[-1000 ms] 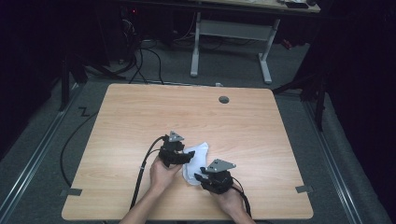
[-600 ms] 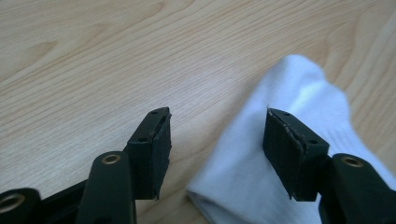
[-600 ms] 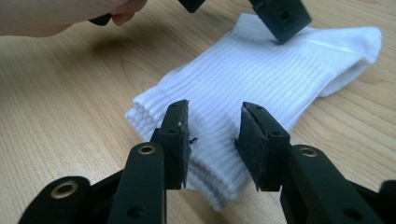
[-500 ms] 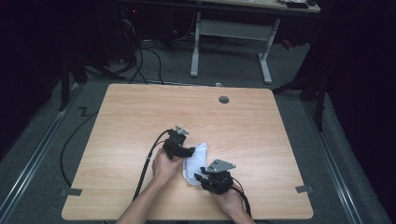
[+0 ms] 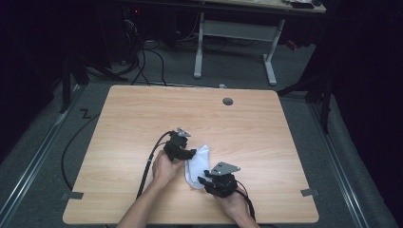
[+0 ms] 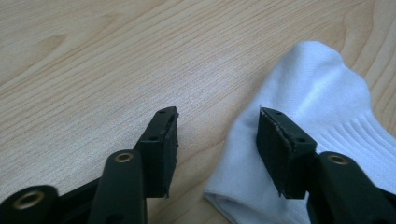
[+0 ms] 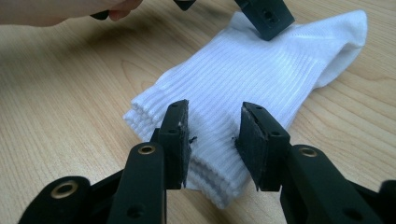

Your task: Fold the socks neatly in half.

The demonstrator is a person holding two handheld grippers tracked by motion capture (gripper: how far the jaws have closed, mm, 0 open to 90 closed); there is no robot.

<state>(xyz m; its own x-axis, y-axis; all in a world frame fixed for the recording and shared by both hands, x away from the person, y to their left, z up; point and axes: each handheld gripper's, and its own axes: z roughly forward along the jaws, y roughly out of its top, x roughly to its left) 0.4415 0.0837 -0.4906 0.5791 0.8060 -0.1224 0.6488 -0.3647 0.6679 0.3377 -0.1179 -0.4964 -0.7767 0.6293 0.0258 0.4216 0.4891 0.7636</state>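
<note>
Sock (image 5: 196,164) flat on table (image 5: 266,128), between both grippers: left (image 6: 217,140) just closing, straddling its edge; right (image 7: 212,135) part-open over cuff.

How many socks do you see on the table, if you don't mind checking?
1, possibly more: a white sock bundle lies near the table's front edge between the grippers. Stacked cuff edges suggest layers, so a second sock may be folded in.

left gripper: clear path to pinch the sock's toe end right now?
Probably yes. The left gripper has been closing its jaws, one over bare table, one over the sock; nothing lies between them and the fabric edge.
</note>
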